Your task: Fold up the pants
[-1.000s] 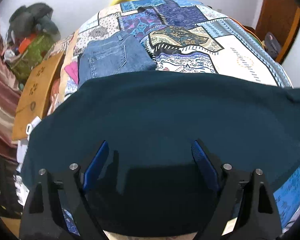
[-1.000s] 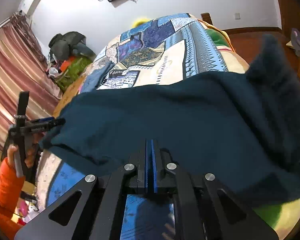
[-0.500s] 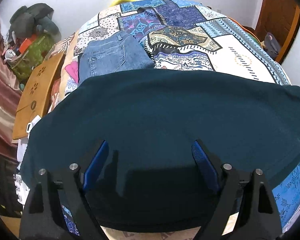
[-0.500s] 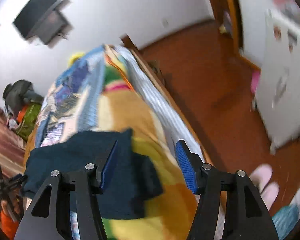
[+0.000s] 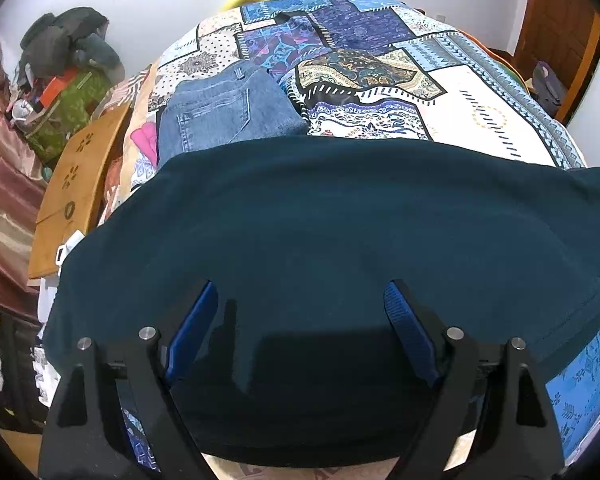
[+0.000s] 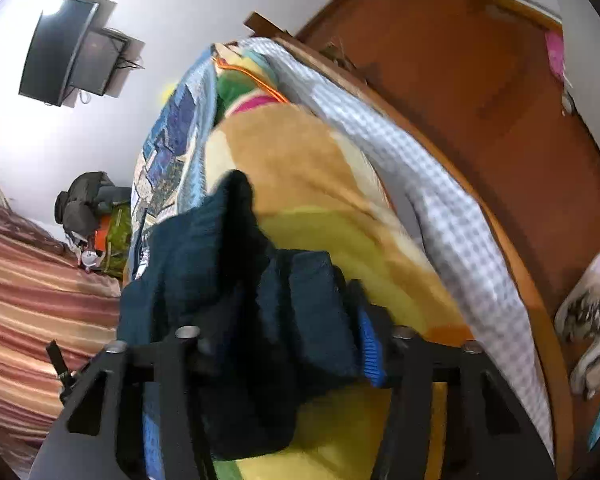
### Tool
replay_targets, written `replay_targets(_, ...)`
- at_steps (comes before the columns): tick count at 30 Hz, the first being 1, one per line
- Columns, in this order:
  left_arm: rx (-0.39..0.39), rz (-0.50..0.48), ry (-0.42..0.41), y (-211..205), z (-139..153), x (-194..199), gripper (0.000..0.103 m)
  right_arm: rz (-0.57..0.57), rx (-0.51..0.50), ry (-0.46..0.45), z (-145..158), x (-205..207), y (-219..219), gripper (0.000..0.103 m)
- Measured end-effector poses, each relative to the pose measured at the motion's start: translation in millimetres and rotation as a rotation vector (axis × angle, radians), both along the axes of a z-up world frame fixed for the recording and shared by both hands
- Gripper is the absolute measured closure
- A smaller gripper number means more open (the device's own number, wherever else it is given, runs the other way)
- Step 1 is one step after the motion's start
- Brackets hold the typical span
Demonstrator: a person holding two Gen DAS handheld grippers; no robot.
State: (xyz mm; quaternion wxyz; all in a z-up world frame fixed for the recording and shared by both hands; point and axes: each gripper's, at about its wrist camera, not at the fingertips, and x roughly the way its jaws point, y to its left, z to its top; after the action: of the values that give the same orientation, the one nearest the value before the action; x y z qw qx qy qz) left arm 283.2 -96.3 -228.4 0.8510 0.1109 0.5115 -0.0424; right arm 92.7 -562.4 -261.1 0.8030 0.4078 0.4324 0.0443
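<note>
Dark teal pants (image 5: 320, 208) lie spread across the near part of the patchwork bedspread (image 5: 440, 92). My left gripper (image 5: 296, 312) hovers over their near edge, jaws wide open, nothing pressed between the blue pads. In the right wrist view the bunched end of the pants (image 6: 204, 248) sits at the bed's side edge between the jaws of my right gripper (image 6: 280, 320). Those jaws are closing; the blue right pad (image 6: 370, 344) lies against the cloth and the left finger is hidden behind it. Folded blue jeans (image 5: 220, 112) rest farther back on the bed.
A wooden board (image 5: 76, 184) leans at the bed's left side, with a heap of bags (image 5: 64, 64) behind it. A yellow blanket (image 6: 320, 184) and checked sheet (image 6: 440, 184) hang over the bed's side. Slippers (image 6: 592, 320) lie on the brown floor; a screen (image 6: 60, 48) hangs on the wall.
The right gripper let go, swung to the bed's side edge and rolled, and now has the bunched pants end between its jaws. The raised right end of the pants dropped flat. The left gripper stayed.
</note>
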Motion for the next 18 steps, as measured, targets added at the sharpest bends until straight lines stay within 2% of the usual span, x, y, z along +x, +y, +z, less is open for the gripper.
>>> replay_targets(4, 0.006, -0.008, 0.0, -0.6, 0.7, 0.8, 0.017, 0.032, -0.163, -0.106, 37.5, 2.2, 8.3, 0.072)
replay_targets(6, 0.008, -0.01, 0.001, -1.3, 0.7, 1.8, 0.017, 0.047, -0.26, -0.193, 68.8, 6.1, 20.1, 0.072)
replay_targets(9, 0.01, -0.007, -0.002, -1.6, 0.8, 1.7, 0.017, 0.088, -0.462, -0.331, 117.6, 13.3, 48.6, 0.072)
replay_targets(11, 0.008, -0.005, -0.005, -1.4, 0.8, 1.0, 0.017, 0.094, -0.562, -0.399, 137.9, 19.4, 62.1, 0.072)
replay_targets(14, 0.0, -0.005, -0.006, 0.2, 1.1, 0.6, 0.017, 0.075, -0.644, -0.407, 146.2, 30.8, 63.9, 0.071)
replay_targets(18, -0.003, -0.006, -0.014, 3.7, 0.7, -1.2, 0.017, 0.088, -0.724, -0.26, 113.3, 51.1, 53.6, 0.066)
